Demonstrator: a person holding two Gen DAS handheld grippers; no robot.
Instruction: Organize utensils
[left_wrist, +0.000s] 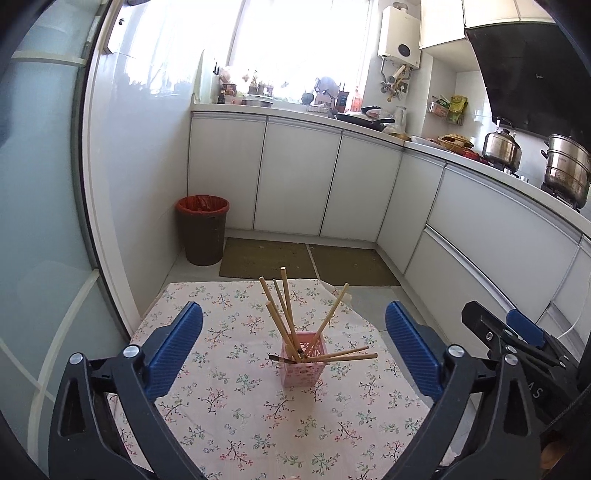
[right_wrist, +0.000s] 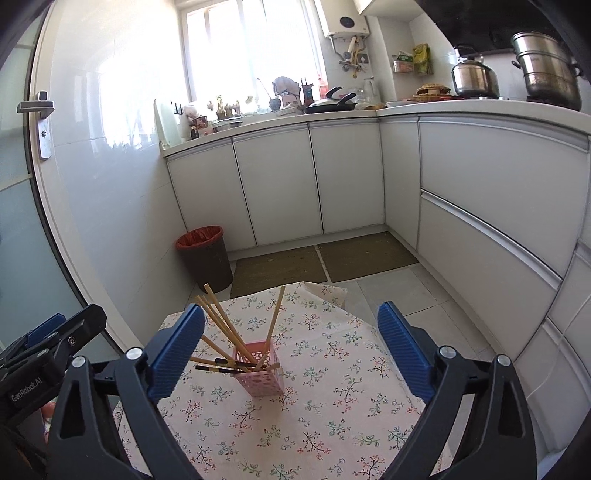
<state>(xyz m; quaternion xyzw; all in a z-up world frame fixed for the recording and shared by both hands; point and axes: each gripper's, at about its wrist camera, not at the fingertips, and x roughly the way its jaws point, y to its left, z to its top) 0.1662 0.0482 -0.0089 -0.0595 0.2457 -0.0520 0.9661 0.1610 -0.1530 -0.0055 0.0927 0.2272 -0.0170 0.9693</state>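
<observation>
A pink perforated utensil holder (left_wrist: 303, 363) (right_wrist: 260, 373) stands upright on the table's flowered cloth (left_wrist: 236, 413) (right_wrist: 332, 398). Several wooden chopsticks (left_wrist: 287, 314) (right_wrist: 225, 328) stick out of it, some upright and fanned, some leaning low over its rim. My left gripper (left_wrist: 293, 321) is open, blue pads wide apart, nothing between them; the holder sits ahead of it, untouched. My right gripper (right_wrist: 291, 321) is open too and holds nothing. In the left wrist view the right gripper (left_wrist: 517, 336) shows at the right edge; in the right wrist view the left gripper (right_wrist: 55, 332) shows at the left edge.
A dark bin (left_wrist: 202, 229) (right_wrist: 206, 258) with a red liner stands on the floor beyond the table, by two green mats (left_wrist: 310, 262). White cabinets (left_wrist: 295, 177) run along the back and right. Steel pots (right_wrist: 546, 70) sit on the counter.
</observation>
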